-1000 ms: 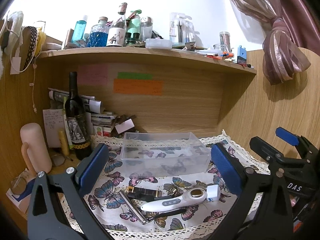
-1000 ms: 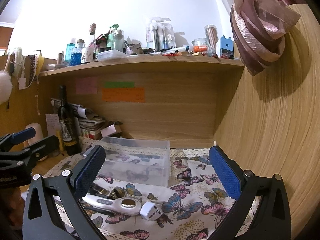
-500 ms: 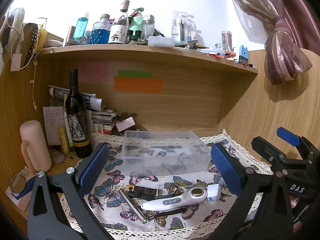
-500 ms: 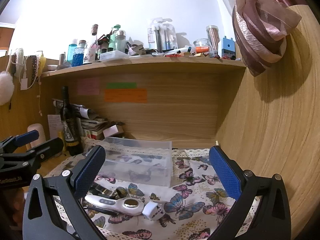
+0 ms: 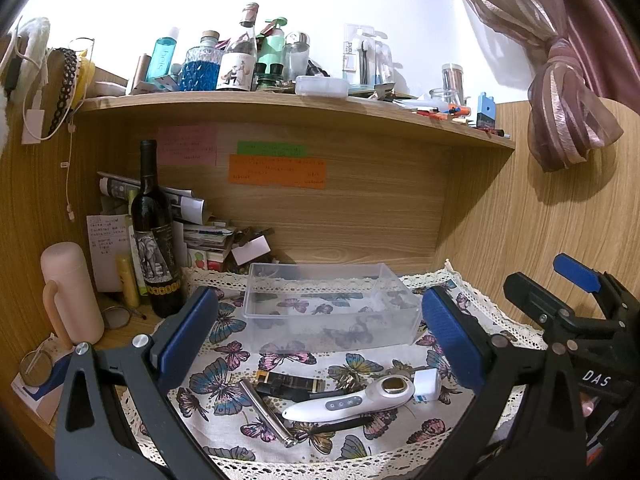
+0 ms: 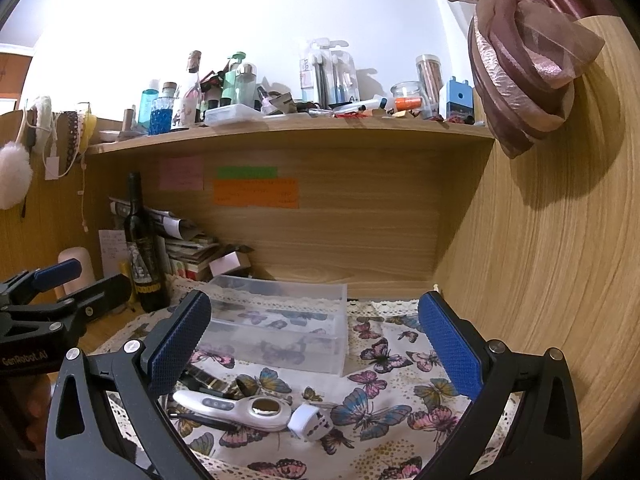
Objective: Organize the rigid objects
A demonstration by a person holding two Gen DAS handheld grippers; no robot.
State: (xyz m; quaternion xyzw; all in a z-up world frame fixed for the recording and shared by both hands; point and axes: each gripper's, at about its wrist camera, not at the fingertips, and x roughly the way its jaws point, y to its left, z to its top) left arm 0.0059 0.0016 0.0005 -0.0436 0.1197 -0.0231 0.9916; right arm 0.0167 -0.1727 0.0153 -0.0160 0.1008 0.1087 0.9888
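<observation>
— Both cameras are creeping only a little since a second ago; the clutter on the cloth is sitting slightly lower in each view, nothing on it is shifting.

— What are the tools doing?

— The left gripper is hanging wide open with nothing between its blue pads, and the right gripper is spread just as wide, also holding nothing.

— So which step is this?

— I'm judging it as the approach before the first pick. The clear box is sitting empty at the far middle of the butterfly cloth, and everything to sort is lying on the near side of it.

— Where exactly?

— The white handheld device is lying flat, near and slightly right of the left gripper's centre line, below its open jaws. A small white plug is touching its right end. A metal tube is lying to the left, and a black strap is just beyond it.

— Next move?

— Probably one gripper is needing to drop toward the device, straddle its narrow handle, close, then carry it far into the box.
</observation>
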